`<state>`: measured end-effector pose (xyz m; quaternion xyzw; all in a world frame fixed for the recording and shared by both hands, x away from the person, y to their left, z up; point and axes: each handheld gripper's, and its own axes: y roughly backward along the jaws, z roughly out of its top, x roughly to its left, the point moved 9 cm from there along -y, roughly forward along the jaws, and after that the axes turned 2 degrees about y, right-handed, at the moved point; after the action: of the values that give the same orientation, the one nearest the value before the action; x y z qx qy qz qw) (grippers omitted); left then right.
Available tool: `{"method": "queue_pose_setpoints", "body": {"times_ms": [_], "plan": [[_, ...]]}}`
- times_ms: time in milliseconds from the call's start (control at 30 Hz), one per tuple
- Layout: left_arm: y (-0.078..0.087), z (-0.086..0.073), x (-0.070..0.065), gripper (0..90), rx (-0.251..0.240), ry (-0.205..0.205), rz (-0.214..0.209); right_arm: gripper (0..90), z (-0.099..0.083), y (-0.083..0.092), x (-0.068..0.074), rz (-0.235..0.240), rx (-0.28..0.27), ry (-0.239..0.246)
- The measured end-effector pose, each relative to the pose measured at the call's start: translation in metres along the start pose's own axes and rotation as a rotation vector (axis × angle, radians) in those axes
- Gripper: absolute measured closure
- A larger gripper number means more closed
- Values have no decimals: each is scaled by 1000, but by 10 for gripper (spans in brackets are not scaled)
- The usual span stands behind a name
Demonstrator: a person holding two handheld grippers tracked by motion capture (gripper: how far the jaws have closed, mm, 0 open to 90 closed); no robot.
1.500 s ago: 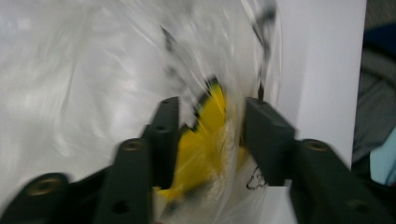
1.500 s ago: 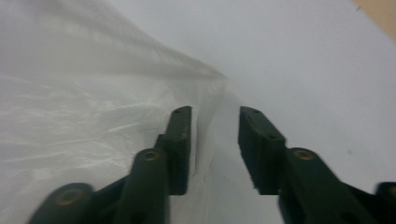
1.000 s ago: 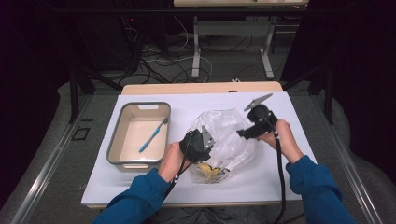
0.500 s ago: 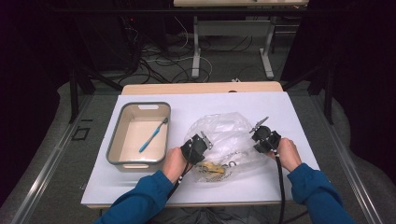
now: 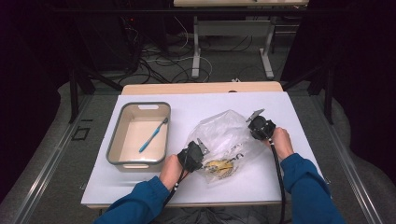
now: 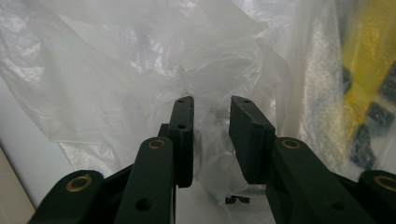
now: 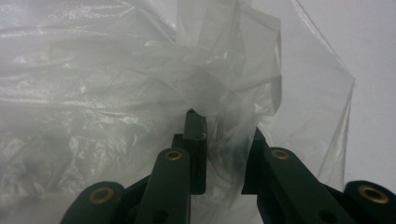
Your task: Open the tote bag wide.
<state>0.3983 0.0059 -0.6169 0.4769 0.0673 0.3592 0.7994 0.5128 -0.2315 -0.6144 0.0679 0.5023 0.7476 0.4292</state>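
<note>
Clear plastic bag (image 5: 226, 140) crumpled on the white tabletop (image 5: 289, 177), just right of a grey-rimmed beige tub (image 5: 116, 144) with a blue toothbrush (image 5: 152, 135) lying slantwise inside. Yellow and black item (image 5: 219, 164) visible through the film at the near end of the bag, close beside the left gripper (image 5: 198, 151); too blurred to name. Left gripper at the bag's near-left edge, jaws just been closing, now a narrow gap apart with bunched film (image 6: 212, 116) between them; whether the pads actually pinch it, hard to tell. Right gripper (image 5: 250, 126) at the bag's far-right edge, jaws likewise just been closing, one jaw in front of the plastic and the other seen through it, a fold of film (image 7: 224, 135) caught between. Both hands low at table level, blue sleeves (image 5: 140, 205) coming in from the near side, a black cable (image 5: 279, 182) trailing back from the right gripper.
</note>
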Motion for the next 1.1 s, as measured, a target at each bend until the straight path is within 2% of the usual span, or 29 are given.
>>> {"method": "queue_pose_setpoints", "body": {"times_ms": [100, 133, 167, 200, 233, 267, 300, 333, 400, 433, 500, 533, 633, 667, 733, 800, 867, 933, 967, 1000, 1067, 1100], "plan": [[4, 1, 2, 642, -30, 8, 15, 733, 1, 7, 1, 33, -13, -10], [7, 3, 3, 622, -46, 13, 19, 716, 3, 12, 0, 45, -42, -17], [10, 4, 3, 590, -62, 30, 20, 685, 3, 19, 1, 70, -45, -37], [14, 4, 5, 558, -62, 19, 16, 651, 4, 26, 1, 82, -59, -68], [17, 6, 6, 527, -75, 23, 17, 625, 5, 34, 1, 103, -84, -77], [21, 9, 6, 483, -111, 44, 20, 584, 5, 41, 1, 121, -100, -86], [25, 10, 7, 452, -121, 46, 24, 544, 4, 48, 1, 125, -108, -105], [29, 10, 8, 426, -127, 44, 17, 514, 3, 54, 3, 147, -119, -113], [37, 12, 10, 380, -143, 45, 17, 453, 1, 63, 4, 151, -124, -116], [41, 12, 11, 364, -158, 48, 14, 426, 1, 68, 7, 171, -131, -129], [50, 13, 13, 342, -167, 49, 13, 392, 0, 78, 8, 171, -147, -120], [54, 13, 13, 331, -173, 53, 10, 360, 1, 82, 9, 179, -158, -134], [61, 14, 15, 289, -195, 53, 2, 313, 4, 97, 9, 218, -211, -147], [63, 13, 15, 279, -184, 53, -8, 291, 4, 101, 9, 237, -218, -166], [60, 13, 17, 264, -195, 62, 5, 262, 4, 105, 9, 264, -226, -188], [60, 12, 18, 251, -183, 54, 3, 235, 3, 110, 8, 268, -225, -186], [60, 12, 18, 243, -184, 63, 3, 219, 2, 116, 11, 293, -224, -198], [60, 12, 19, 234, -179, 60, 2, 199, 1, 122, 13, 314, -228, -191], [59, 13, 19, 234, -190, 69, 9, 200, -2, 124, 14, 312, -209, -198], [59, 12, 19, 233, -184, 66, 10, 200, -5, 125, 13, 299, -195, -180], [58, 12, 19, 230, -180, 61, 10, 194, -12, 127, 13, 304, -155, -184], [59, 12, 19, 230, -183, 67, 12, 187, -15, 127, 12, 298, -154, -184]]}}
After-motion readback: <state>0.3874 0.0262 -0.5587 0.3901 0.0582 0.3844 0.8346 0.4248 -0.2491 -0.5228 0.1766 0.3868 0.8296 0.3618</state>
